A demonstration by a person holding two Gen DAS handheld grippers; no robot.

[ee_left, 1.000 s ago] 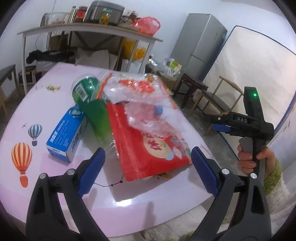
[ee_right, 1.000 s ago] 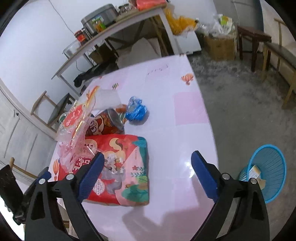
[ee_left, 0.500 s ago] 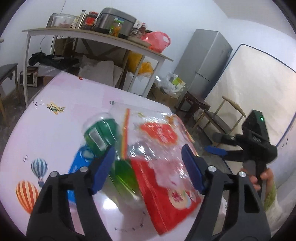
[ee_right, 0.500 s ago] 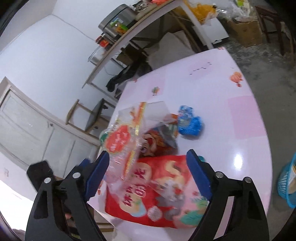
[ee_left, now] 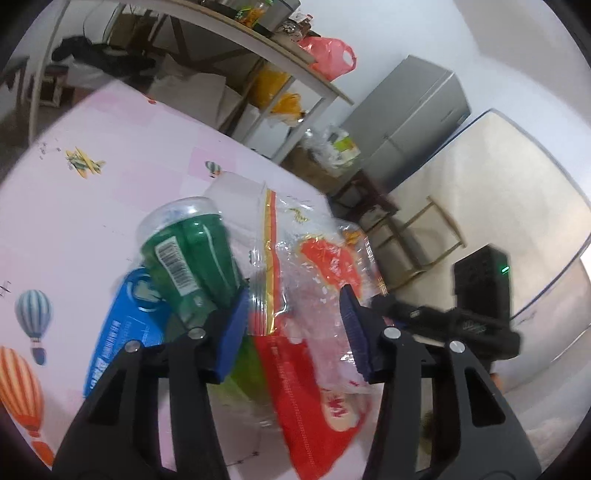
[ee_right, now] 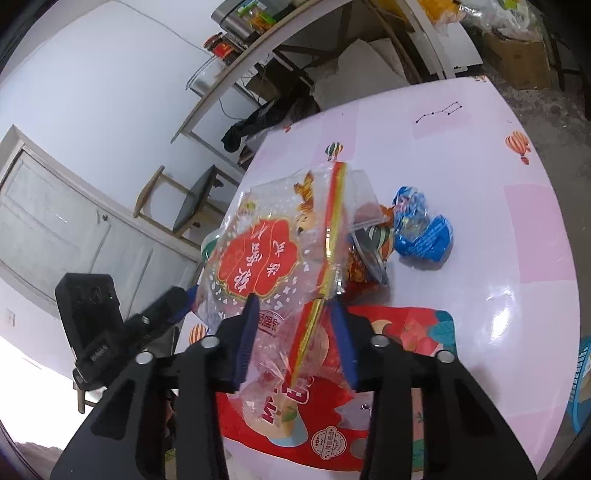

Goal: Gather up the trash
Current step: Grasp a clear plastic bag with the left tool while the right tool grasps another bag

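Observation:
A crumpled clear plastic bag with red print [ee_left: 314, 273] stands up in the middle of the trash pile on the pink table [ee_left: 122, 155]. My left gripper [ee_left: 293, 328] has its jaws half closed around the bag's lower part. My right gripper [ee_right: 295, 339] closes around the same bag [ee_right: 273, 254] from the other side. Under the bag lie a red snack bag [ee_right: 351, 406], a green bottle [ee_left: 188, 247], a blue box [ee_left: 122, 328], a can [ee_right: 369, 254] and a blue wrapper [ee_right: 421, 229].
A blue waste basket [ee_right: 581, 384] stands on the floor past the table's right edge. A shelf table with pots [ee_left: 236, 29], a fridge [ee_left: 413, 118] and wooden chairs [ee_left: 417, 236] stand around the table.
Both grippers have moved in on the clear bag from opposite sides and narrowed their jaws around it. The bag now stands raised above the pile.

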